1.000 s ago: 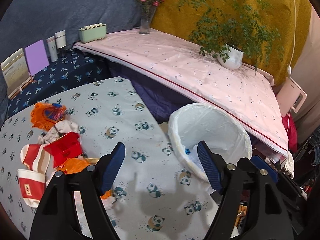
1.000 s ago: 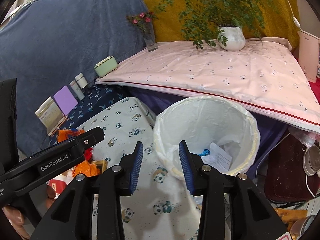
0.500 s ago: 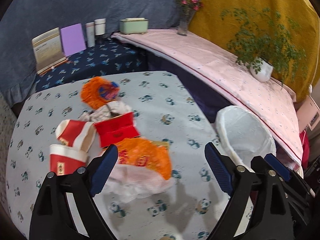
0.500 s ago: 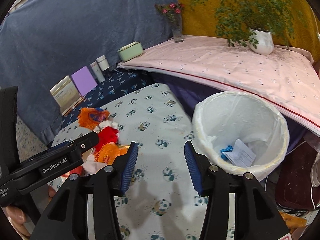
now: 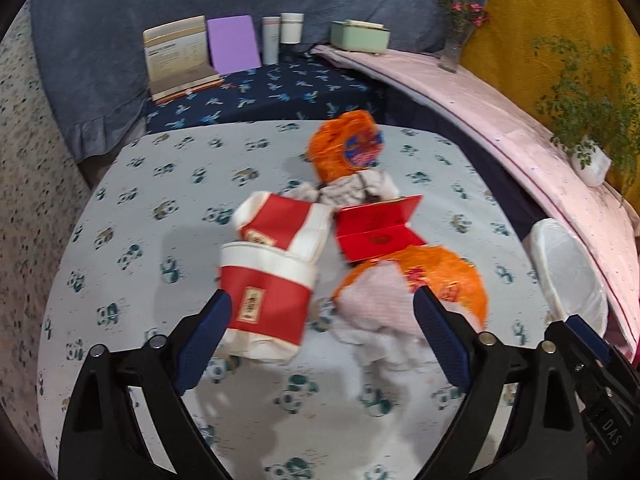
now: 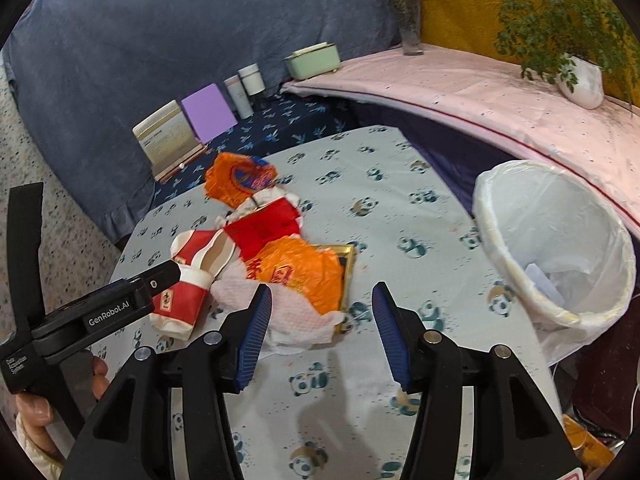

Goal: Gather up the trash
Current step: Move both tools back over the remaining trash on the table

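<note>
The trash lies heaped on the panda-print counter, toward its left side: two red-and-white paper cups, a red card, an orange bag over a pink tissue, and an orange wrapper near the far edge. The bin stands off the right edge. The left gripper hangs above the pile, fingers wide apart and just opening, nothing between them. The right gripper has fingers parted, also just opening, empty.
</note>
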`<act>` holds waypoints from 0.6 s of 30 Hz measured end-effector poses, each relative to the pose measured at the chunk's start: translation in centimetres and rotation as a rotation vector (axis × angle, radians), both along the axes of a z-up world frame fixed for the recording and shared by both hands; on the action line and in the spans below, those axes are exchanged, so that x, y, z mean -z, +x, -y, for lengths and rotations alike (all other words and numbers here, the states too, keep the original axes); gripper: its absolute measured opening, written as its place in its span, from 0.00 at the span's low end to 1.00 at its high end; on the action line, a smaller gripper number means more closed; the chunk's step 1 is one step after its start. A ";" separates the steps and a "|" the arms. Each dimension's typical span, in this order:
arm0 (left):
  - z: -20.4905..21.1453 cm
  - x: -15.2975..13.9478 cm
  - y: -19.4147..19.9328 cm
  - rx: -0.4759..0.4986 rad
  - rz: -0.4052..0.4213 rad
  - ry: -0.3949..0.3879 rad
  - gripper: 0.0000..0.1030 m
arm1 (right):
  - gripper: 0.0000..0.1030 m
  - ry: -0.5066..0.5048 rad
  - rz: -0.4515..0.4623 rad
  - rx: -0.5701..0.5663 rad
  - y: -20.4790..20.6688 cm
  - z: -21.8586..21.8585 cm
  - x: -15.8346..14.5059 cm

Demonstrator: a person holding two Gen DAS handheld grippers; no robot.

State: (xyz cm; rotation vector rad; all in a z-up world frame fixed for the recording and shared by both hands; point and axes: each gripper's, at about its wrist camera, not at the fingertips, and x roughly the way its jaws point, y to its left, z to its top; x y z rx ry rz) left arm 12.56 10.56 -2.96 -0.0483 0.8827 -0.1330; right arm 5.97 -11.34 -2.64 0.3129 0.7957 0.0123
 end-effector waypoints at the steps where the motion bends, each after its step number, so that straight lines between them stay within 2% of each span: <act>1: -0.6 0.3 0.1 -0.012 -0.004 0.002 0.86 | 0.50 -0.002 -0.006 -0.010 0.2 -0.5 0.2; 7: -3.7 2.4 1.4 -0.071 -0.068 -0.017 0.86 | 0.50 -0.007 -0.051 -0.074 1.6 -3.5 1.7; 18: -4.8 5.1 3.2 -0.071 -0.134 -0.017 0.84 | 0.50 -0.034 -0.100 -0.119 4.2 -6.3 3.7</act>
